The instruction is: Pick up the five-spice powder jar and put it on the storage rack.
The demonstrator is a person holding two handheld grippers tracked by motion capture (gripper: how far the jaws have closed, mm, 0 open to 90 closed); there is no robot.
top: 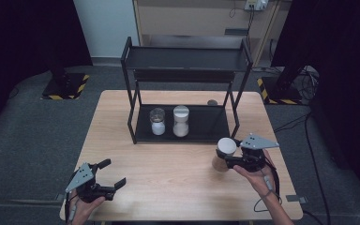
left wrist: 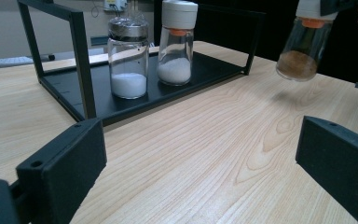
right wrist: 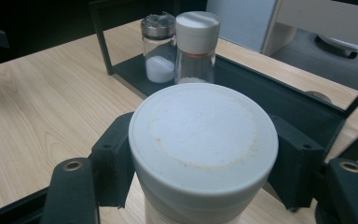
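Jaws of the right gripper [top: 232,158] are clamped on the white cap of a brown-spice jar [top: 224,153] — held clear of the table [top: 122,136], just right of the black rack's [top: 186,70] front corner. Left gripper [top: 111,174] hovers near the rack's front-left — jaws apart, nothing between them.

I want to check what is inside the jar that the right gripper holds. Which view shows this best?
The left gripper view: the jar hangs sideways-on, brown powder visible through its glass. The right gripper view shows mainly its white lid between the jaws; the high view shows it small, in the right gripper.
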